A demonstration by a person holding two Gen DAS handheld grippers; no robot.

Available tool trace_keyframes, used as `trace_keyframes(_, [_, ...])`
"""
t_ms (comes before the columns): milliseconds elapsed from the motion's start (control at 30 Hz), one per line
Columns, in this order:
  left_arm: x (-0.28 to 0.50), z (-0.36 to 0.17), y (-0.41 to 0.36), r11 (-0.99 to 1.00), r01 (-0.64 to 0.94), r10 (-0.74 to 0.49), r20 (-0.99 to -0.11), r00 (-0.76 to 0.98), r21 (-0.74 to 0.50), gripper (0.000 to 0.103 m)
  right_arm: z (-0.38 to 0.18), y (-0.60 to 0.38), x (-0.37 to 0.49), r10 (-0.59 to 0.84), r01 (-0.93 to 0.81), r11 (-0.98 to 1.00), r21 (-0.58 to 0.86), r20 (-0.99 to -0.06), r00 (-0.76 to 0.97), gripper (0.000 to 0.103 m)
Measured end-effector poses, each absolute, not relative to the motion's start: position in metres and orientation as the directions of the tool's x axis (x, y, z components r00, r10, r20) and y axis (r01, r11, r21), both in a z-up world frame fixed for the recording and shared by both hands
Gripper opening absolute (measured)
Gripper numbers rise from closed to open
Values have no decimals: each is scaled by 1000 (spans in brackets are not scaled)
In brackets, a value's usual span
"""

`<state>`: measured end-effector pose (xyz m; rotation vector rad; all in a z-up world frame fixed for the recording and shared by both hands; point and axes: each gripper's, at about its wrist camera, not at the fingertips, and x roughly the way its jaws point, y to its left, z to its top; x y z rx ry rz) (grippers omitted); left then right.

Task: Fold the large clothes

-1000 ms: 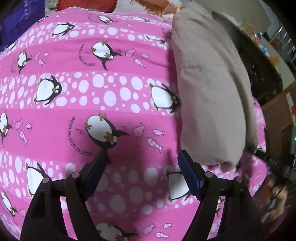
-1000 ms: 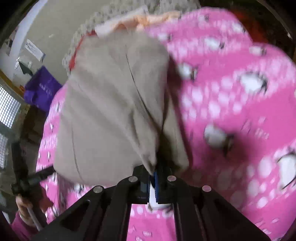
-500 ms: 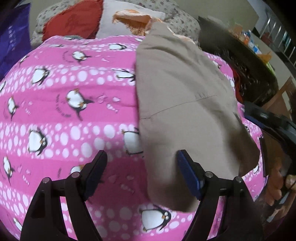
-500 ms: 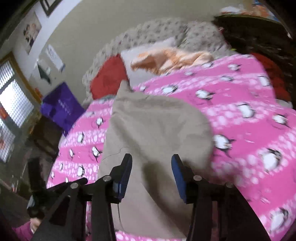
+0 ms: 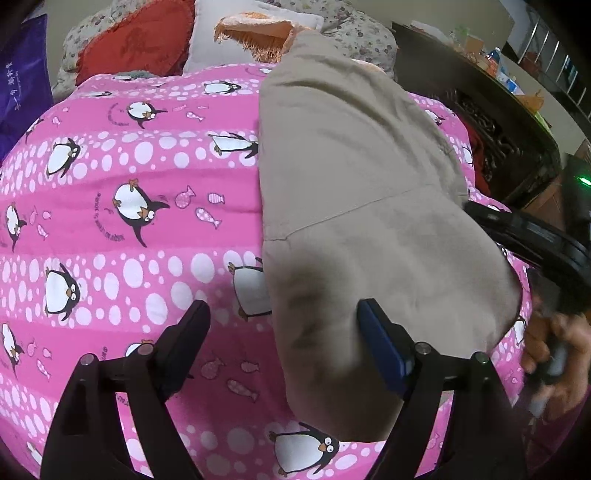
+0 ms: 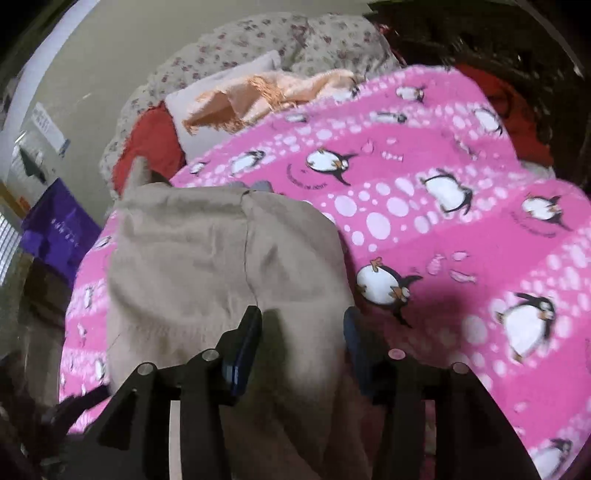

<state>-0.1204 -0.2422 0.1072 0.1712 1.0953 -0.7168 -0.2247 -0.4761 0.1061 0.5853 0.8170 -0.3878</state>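
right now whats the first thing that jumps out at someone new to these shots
The bright pink penguin blanket fills nearly the whole view. A folded beige garment lies on its right half in the left wrist view. Beyond the blanket's far edge sit a red cushion and a fringed orange cloth.

Right gripper [image 6: 301,334] fingers opening above the folded beige garment [image 6: 207,266] on the pink penguin blanket [image 6: 461,221].
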Motion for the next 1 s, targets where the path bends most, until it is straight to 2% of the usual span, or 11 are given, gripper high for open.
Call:
trace_keyframes(167, [-121,107,-242,773,598,-442,-857,266,-213,83,120,-458,-240,-81,479,806,347,-738,670,59])
trace_keyframes(300, [-123,109,-243,768,609,-433,-861,266,-198,83,88,-456,-225,-102,519,818,246,-827,553,60])
trace_keyframes(400, [-123,111,-242,763,615,-436,-862,259,-201,83,87,-460,-234,-75,521,801,297,-812,578,60])
trace_keyframes(467, [-118,114,-240,747,619,-467,-855,226,-245,83,97,-462,-243,-87,512,799,315,-782,617,63])
trace_keyframes(500, [-113,116,-237,732,612,-509,-838,199,-299,83,101,-464,-246,-89,506,800,323,-769,633,70])
trace_keyframes(567, [-105,119,-232,720,589,-559,-810,178,-367,84,106,-471,-254,-71,480,800,360,-738,672,77])
trace_keyframes(667, [-93,116,-236,703,588,-584,-797,154,-401,86,102,-489,-258,-42,475,782,402,-727,685,78])
trace_keyframes(800, [-76,91,-249,668,576,-605,-795,49,-472,86,83,-503,-249,75,429,749,505,-708,702,81])
trace_keyframes(1000, [-64,59,-260,626,487,-664,-744,-76,-609,100,41,-498,-215,307,328,702,632,-684,662,84])
